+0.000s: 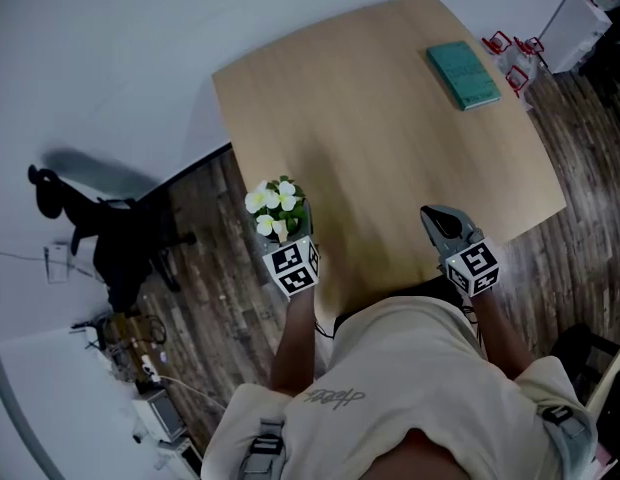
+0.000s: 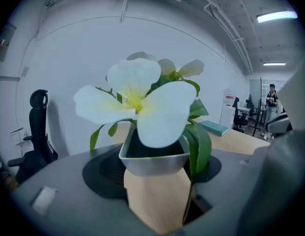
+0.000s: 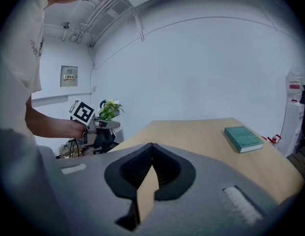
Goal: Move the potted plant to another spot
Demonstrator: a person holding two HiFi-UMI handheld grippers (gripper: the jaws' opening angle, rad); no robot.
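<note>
The potted plant [image 1: 277, 208] has white flowers, green leaves and a small grey square pot [image 2: 152, 157]. My left gripper [image 1: 287, 236] is shut on the pot, one jaw on each side. It holds the plant upright in the air at the near left edge of the wooden table [image 1: 390, 118]. In the right gripper view the plant [image 3: 109, 109] shows off the table's left corner, held level. My right gripper [image 1: 442, 223] hovers over the table's near right part. Its jaws [image 3: 151, 146] meet at the tips with nothing between them.
A teal book [image 1: 463, 74] lies at the table's far right corner. A black office chair [image 1: 110, 228] stands on the wood floor to the left. White cabinets [image 1: 580, 13] and small red-framed items [image 1: 510, 53] stand beyond the far right corner. A person [image 2: 271, 100] stands far off.
</note>
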